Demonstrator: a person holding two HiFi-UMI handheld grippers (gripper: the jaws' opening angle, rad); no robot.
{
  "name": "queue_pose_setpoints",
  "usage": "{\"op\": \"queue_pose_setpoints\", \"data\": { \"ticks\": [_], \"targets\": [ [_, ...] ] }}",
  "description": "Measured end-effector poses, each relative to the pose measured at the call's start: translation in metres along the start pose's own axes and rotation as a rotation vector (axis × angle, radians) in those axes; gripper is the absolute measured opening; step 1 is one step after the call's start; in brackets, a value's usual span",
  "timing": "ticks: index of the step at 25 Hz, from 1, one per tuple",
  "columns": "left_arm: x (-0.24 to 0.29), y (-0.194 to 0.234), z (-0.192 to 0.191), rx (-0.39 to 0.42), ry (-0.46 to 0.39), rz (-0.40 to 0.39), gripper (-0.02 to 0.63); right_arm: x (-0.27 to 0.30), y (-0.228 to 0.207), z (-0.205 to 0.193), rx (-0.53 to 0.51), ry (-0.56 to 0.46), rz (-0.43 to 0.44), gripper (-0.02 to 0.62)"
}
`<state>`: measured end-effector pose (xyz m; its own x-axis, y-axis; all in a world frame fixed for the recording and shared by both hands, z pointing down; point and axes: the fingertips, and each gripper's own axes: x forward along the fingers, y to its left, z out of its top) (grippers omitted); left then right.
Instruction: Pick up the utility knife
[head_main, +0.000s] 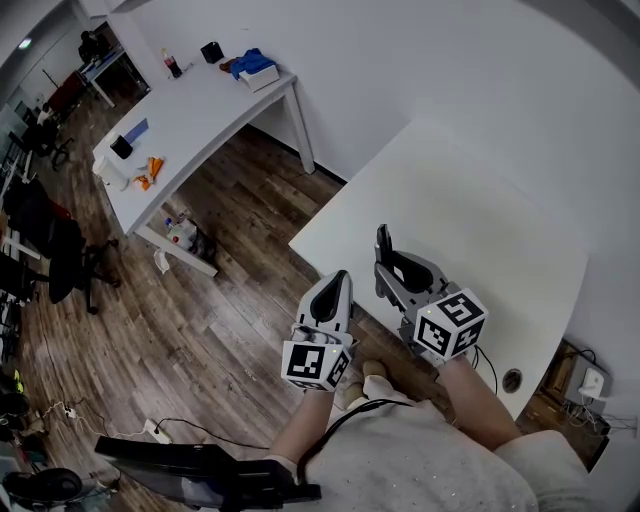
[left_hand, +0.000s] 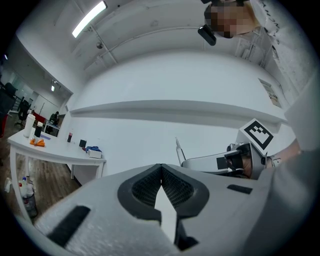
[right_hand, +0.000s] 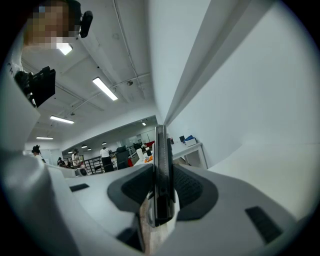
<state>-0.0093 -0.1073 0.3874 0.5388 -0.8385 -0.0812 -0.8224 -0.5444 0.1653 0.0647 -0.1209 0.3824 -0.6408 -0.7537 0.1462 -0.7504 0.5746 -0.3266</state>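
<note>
The utility knife (right_hand: 162, 165) is a thin dark bar standing on edge between the pads of my right gripper (right_hand: 163, 197), which is shut on it. In the head view the knife (head_main: 382, 242) pokes out past the right gripper (head_main: 386, 266), held over the near edge of the white table (head_main: 480, 220). From the left gripper view the knife's pointed tip (left_hand: 178, 148) sticks out ahead of the right gripper (left_hand: 200, 162). My left gripper (head_main: 338, 282) hovers just left of the table edge, over the floor. Its pads (left_hand: 150, 186) meet with nothing between them.
A second white table (head_main: 195, 115) stands at the back left with a blue bundle (head_main: 254, 64), a bottle and small items on it. Bottles and bags sit under it. Dark chairs (head_main: 60, 255) line the left side. Cables (head_main: 190, 428) lie on the wood floor.
</note>
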Motion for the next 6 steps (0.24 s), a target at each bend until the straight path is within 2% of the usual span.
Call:
{"op": "queue_pose_setpoints", "data": {
  "ticks": [6],
  "targets": [
    [-0.0051, 0.0045, 0.0022, -0.001, -0.004, 0.009, 0.006, 0.0025, 0.0043, 0.0005, -0.001, -0.004, -0.003, 0.130]
  ]
}}
